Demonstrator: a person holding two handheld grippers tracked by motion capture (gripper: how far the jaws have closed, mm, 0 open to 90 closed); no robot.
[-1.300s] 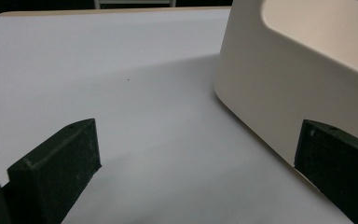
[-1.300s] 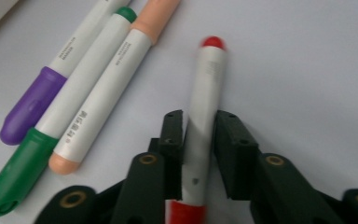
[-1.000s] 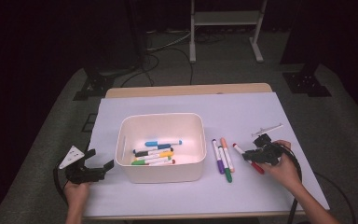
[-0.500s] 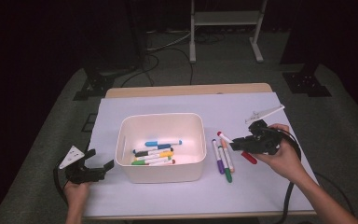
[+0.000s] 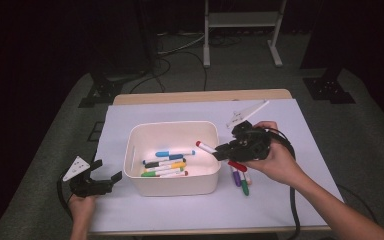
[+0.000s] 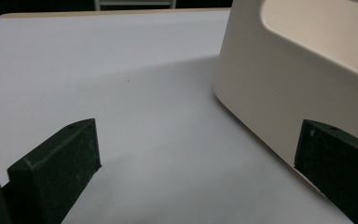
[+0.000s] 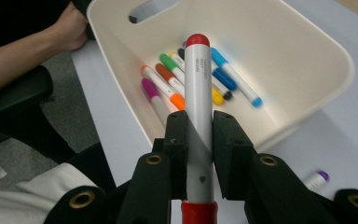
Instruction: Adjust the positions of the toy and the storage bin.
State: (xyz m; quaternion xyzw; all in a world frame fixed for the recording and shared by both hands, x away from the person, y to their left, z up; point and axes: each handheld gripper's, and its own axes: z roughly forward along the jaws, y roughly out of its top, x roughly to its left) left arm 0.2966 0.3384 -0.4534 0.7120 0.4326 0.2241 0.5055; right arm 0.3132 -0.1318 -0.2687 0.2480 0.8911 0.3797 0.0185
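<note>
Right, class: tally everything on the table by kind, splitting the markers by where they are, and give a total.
Grippers: 2, the left gripper and the right gripper
White tub: 1
Red marker in the right gripper: 1
Markers in the tub: 6 that show
Loose markers: at least 2, purple marker and green marker
Total: at least 12

Marker [image 7: 199,107] held: white barrel, red cap and red end. Bin [image 5: 135,145]: cream, plain. Markers inside the bin: blue, green, orange, yellow, purple and black caps. Counter [image 5: 290,120] cover: plain white. Hand-held gripper [image 5: 219,152] jaws: black. Markers [image 5: 241,179] on the counter: purple, green.
</note>
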